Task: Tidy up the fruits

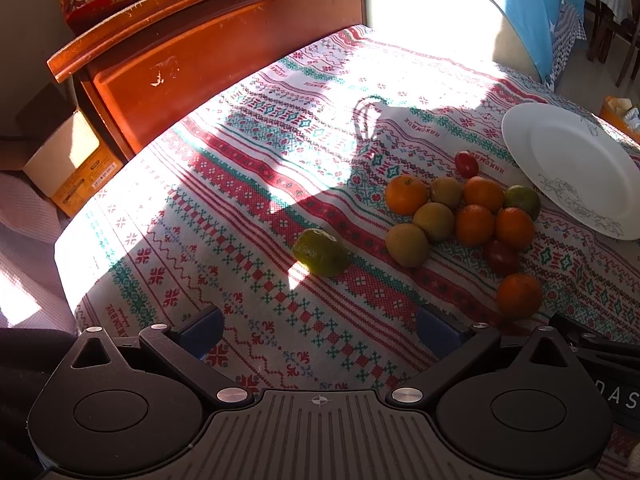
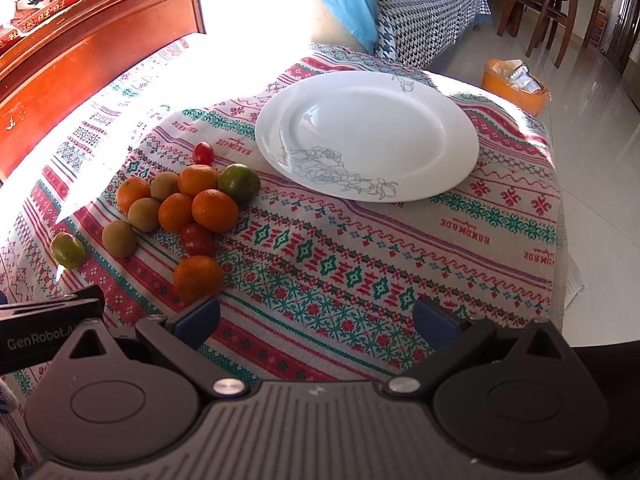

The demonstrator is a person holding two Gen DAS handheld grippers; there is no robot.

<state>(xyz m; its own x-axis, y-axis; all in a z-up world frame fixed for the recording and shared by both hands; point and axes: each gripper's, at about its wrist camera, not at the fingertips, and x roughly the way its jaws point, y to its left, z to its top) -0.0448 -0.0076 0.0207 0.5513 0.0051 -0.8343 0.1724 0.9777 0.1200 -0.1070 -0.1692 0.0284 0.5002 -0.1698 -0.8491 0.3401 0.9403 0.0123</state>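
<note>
Both tongs hang low over the desk with jaws spread wide and nothing between them: the left tongs (image 1: 318, 330) and the right tongs (image 2: 316, 322). Just beyond the right one sits a lone orange (image 2: 198, 280) on the patterned tablecloth (image 2: 360, 264). Past it the fruit pile (image 2: 188, 204) of oranges, brown fruits and small tomatoes huddles together, touching. One green lime (image 1: 320, 252) lies apart to its left. Farther back, the white plate (image 2: 366, 136) holds nothing.
</note>
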